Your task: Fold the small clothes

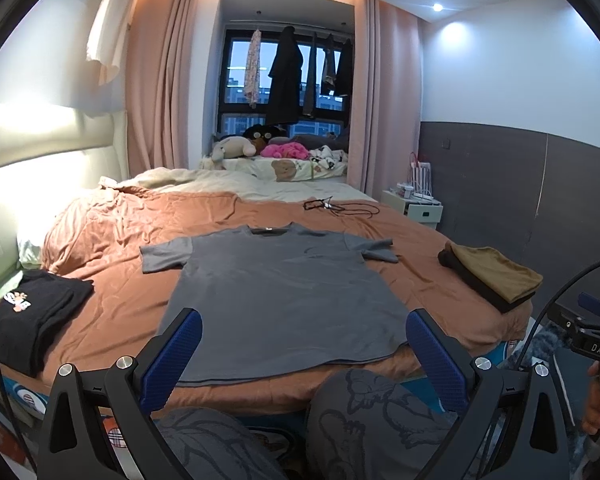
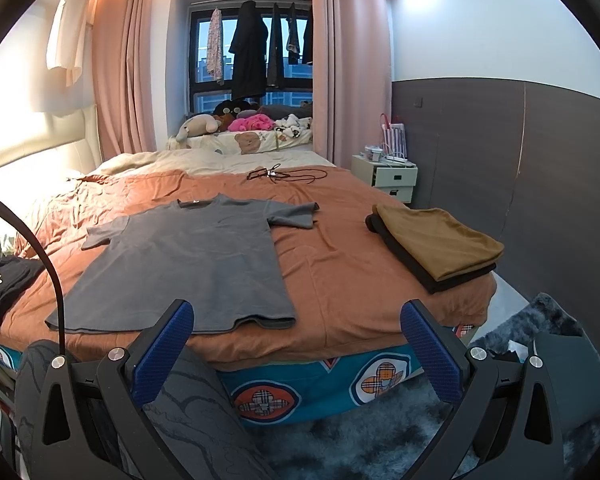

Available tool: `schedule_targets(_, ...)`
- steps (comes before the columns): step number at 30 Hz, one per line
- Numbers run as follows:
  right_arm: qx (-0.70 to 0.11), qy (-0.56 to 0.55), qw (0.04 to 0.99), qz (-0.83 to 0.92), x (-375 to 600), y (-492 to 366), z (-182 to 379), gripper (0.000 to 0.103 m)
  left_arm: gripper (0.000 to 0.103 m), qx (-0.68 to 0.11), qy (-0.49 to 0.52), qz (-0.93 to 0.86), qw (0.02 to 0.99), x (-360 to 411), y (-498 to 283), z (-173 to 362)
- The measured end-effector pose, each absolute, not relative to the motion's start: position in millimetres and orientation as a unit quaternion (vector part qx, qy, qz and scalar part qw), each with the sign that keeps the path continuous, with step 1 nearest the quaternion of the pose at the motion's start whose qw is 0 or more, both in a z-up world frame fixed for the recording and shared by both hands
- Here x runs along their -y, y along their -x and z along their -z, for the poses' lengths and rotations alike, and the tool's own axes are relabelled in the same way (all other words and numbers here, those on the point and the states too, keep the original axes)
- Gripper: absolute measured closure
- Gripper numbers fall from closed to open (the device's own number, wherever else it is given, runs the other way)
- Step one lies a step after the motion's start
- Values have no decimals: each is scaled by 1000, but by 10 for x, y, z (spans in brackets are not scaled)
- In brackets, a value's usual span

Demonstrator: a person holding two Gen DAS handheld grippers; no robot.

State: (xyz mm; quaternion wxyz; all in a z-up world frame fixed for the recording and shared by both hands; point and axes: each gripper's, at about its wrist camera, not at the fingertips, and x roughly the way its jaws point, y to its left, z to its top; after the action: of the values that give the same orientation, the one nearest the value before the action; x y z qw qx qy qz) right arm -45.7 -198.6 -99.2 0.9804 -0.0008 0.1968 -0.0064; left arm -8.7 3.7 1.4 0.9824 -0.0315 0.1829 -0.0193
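A grey T-shirt (image 1: 276,292) lies spread flat, collar away, on the rust-orange bedspread (image 1: 112,280) between a black garment (image 1: 24,320) and a folded stack (image 2: 436,244) (apparently two pieces); the left gripper (image 1: 304,340) and right gripper (image 2: 298,332) hover near the hem, jaws apart, empty

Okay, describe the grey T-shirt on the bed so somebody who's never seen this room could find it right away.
Start at the big bed with the rust-orange cover. The grey T-shirt lies spread flat in the middle of it, sleeves out, collar toward the window and hem at the near edge. It is the only garment laid open: the black clothes on its left and the brown-on-black stack on its right are folded.
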Motion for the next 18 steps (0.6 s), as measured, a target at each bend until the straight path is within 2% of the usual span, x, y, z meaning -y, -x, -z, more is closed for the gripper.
schedule_targets(18, -199, -2, 980, 8, 2009, 438, 1003, 0, 0, -180, 43, 11, 983, -102, 74, 10)
